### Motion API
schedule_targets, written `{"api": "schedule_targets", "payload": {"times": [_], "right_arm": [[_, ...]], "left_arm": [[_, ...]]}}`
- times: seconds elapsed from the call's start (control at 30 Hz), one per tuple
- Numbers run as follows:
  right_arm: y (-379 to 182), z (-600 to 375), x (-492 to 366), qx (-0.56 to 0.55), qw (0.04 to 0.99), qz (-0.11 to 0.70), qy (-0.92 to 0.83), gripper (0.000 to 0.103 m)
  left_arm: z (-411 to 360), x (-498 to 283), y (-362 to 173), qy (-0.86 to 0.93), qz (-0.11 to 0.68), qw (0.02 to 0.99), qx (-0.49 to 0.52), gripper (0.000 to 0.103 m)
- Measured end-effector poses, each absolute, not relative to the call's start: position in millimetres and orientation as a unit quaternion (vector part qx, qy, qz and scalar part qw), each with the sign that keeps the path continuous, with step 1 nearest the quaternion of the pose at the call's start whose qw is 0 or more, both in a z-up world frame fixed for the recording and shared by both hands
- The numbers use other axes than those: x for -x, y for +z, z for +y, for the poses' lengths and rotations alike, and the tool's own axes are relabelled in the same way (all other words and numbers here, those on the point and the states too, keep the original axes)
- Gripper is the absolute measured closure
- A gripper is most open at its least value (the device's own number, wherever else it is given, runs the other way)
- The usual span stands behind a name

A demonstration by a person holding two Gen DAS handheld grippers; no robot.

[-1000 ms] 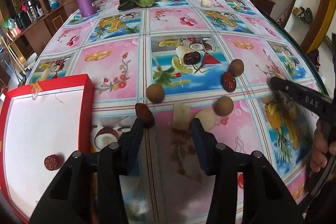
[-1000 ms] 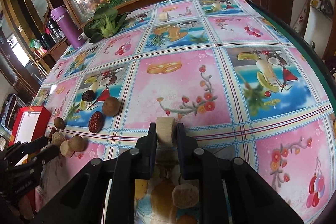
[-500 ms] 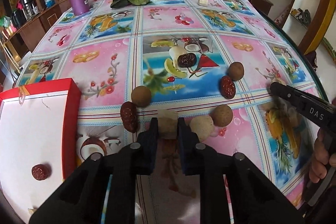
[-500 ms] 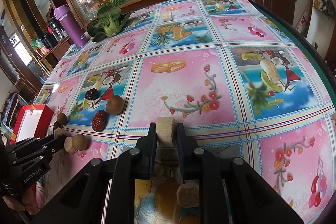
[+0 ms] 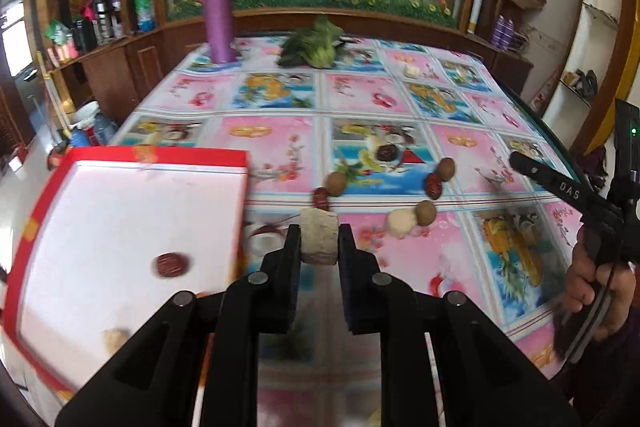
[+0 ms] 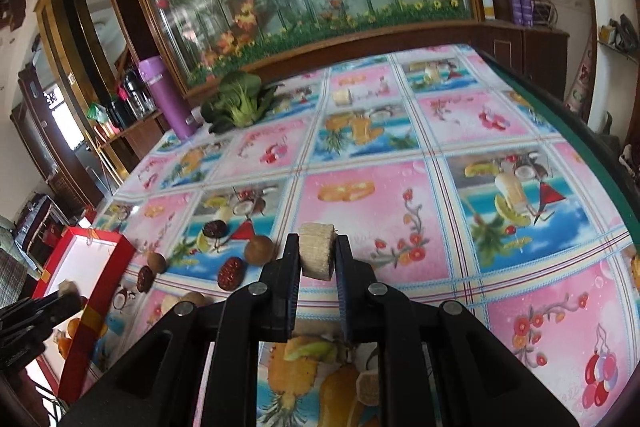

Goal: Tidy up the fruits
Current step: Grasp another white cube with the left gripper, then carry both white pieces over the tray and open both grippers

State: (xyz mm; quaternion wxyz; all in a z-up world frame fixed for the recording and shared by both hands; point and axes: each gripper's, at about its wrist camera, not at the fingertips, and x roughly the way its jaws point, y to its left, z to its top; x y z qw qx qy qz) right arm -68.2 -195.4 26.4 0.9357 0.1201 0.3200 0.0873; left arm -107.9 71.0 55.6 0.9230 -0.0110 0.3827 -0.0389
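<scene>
My left gripper (image 5: 319, 247) is shut on a pale beige fruit chunk (image 5: 319, 239), held above the table just right of the red box (image 5: 240, 163). The box's white floor holds a red date (image 5: 172, 265) and a beige piece (image 5: 114, 341). Loose on the tablecloth beyond lie red dates (image 5: 320, 199), brown round fruits (image 5: 336, 183) and a pale piece (image 5: 401, 223). My right gripper (image 6: 318, 259) is shut on another pale chunk (image 6: 317, 253), raised over the table's middle. A hand (image 5: 600, 291) holds it at the right of the left wrist view.
A purple bottle (image 5: 218, 15) and a green leafy vegetable (image 5: 316, 47) stand at the table's far end, with a small pale piece (image 6: 344, 95) near them. The table's dark edge (image 6: 560, 115) runs along the right. Shelves and cabinets surround the table.
My left gripper closed on the pale chunk among the fruits, lifted it and swung left toward the red box. The right gripper kept hold of its chunk and rose a little.
</scene>
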Motion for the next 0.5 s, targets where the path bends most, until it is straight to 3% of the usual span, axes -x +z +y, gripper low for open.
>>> {"api": "schedule_targets", "payload": {"times": [0.5], "right_arm": [[27.7,-194.5,71.0,-0.13,0.941,0.305,0.071,0.088]], "left_arm": [[193.9,176.7,61.1,0.093,0.35,0.93,0.058,0.084]]}}
